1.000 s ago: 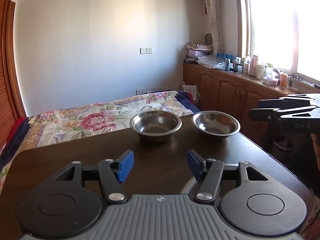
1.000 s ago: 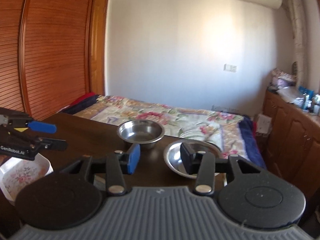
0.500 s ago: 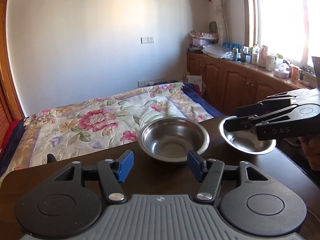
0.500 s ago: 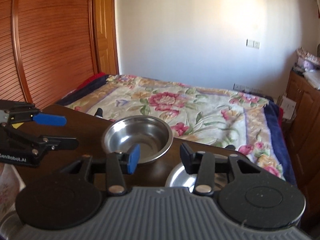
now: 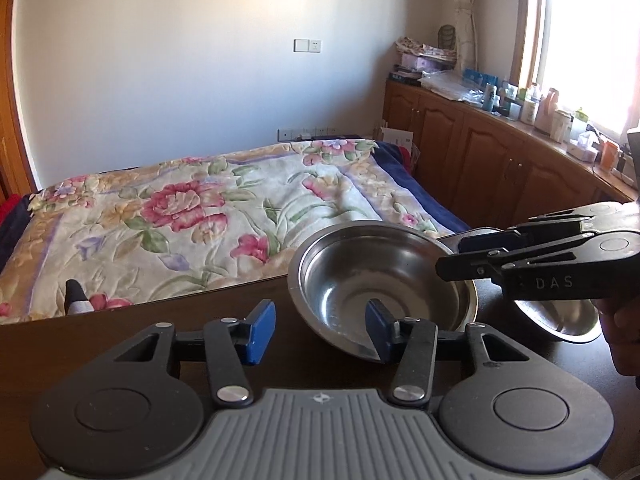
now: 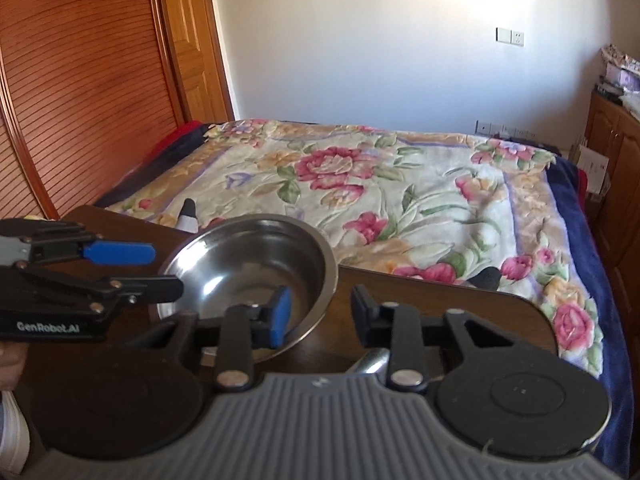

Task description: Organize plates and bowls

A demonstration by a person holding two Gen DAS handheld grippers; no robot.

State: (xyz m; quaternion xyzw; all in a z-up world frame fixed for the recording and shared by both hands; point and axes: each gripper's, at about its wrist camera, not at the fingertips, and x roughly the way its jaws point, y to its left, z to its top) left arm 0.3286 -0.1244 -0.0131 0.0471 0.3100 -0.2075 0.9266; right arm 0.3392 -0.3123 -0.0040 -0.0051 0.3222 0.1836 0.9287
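**Q:** Bowls — where were they vs. the grippers?

**A:** Left gripper [image 5: 320,326] had its jaws spread wide, nothing between them; its right blue pad overlapped the near rim of the deep steel bowl [image 5: 380,280] in the left wrist view, contact can't tell. Right gripper [image 6: 320,312] was also gaping, empty, w/ its left blue pad over that same bowl's [image 6: 256,276] right side.

**Q:** And the 2nd bowl?

**A:** Shallower steel bowl [image 5: 560,316] sat just right of the deep one on the dark wood table [image 5: 120,328], partly hidden behind the right gripper's body. In the right wrist view only a sliver of its rim [image 6: 374,360] showed under the jaws.

**Q:** Beyond the table?

**A:** Bed w/ floral quilt [image 5: 192,216] right behind the far edge, wood cabinets [image 5: 480,160] w/ bottles under the window, slatted wardrobe door [image 6: 80,80] on the other side.
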